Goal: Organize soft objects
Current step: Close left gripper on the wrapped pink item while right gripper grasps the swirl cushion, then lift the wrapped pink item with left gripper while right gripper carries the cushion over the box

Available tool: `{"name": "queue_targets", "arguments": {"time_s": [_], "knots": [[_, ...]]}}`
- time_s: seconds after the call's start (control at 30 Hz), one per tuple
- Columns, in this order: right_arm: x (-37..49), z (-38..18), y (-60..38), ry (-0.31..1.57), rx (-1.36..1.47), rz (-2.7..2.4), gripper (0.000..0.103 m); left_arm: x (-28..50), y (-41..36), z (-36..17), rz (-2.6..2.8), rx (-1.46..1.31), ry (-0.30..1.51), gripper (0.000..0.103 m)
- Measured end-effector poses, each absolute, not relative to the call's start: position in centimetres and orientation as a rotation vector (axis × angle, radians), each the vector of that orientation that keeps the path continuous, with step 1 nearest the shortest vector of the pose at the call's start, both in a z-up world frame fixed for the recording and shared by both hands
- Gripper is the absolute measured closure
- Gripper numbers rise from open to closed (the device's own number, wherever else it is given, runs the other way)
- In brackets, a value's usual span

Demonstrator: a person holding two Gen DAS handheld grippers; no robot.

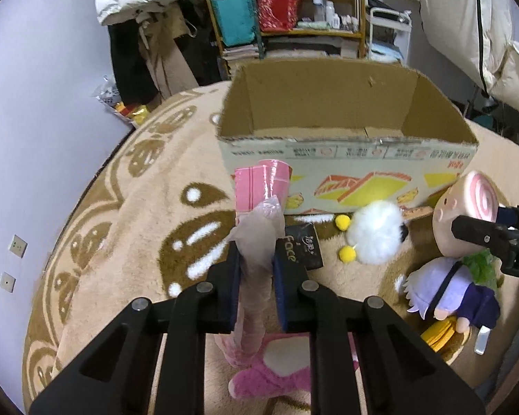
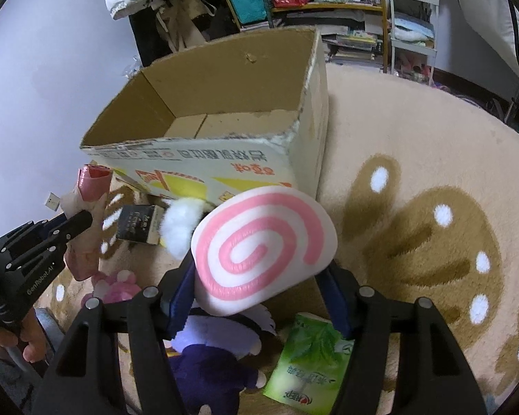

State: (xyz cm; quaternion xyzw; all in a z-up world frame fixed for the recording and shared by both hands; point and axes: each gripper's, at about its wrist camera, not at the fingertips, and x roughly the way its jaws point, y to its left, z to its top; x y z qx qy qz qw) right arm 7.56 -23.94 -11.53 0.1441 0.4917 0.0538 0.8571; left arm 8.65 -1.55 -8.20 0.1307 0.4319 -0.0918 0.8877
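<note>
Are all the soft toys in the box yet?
Not yet. The box looks empty. The left gripper pinches a plastic-wrapped pink thing, and the right gripper holds the swirl plush. The white pompom, purple doll and pink plush lie on the rug.

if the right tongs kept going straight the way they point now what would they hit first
Probably the cardboard box: its printed near wall sits just beyond the swirl plush clamped in the right tongs. The plush leads, so it would likely touch first. Depth is unclear; they might clear the rim.
</note>
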Motion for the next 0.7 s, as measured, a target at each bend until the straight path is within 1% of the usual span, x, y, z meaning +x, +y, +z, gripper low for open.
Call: {"name": "queue_targets", "arguments": {"time_s": [0.2,0.4,0.7], "knots": [[6.5,-9.9,-23.6,0.974,0.288,0.129,0.035,7.5,-0.5,-6.1,-0.182,0.221,0.843,0.087],[5.1,-7.8,-23.3,0.892,0.277,0.131,0.035,5.7,0.3,-3.1,-0.197,0.162,0.716,0.087],[3.5,-3.7,-23.1,0.705,0.226,0.122,0.035,4.5,0.3,1.0,-0.232,0.105,0.577,0.087]]}}
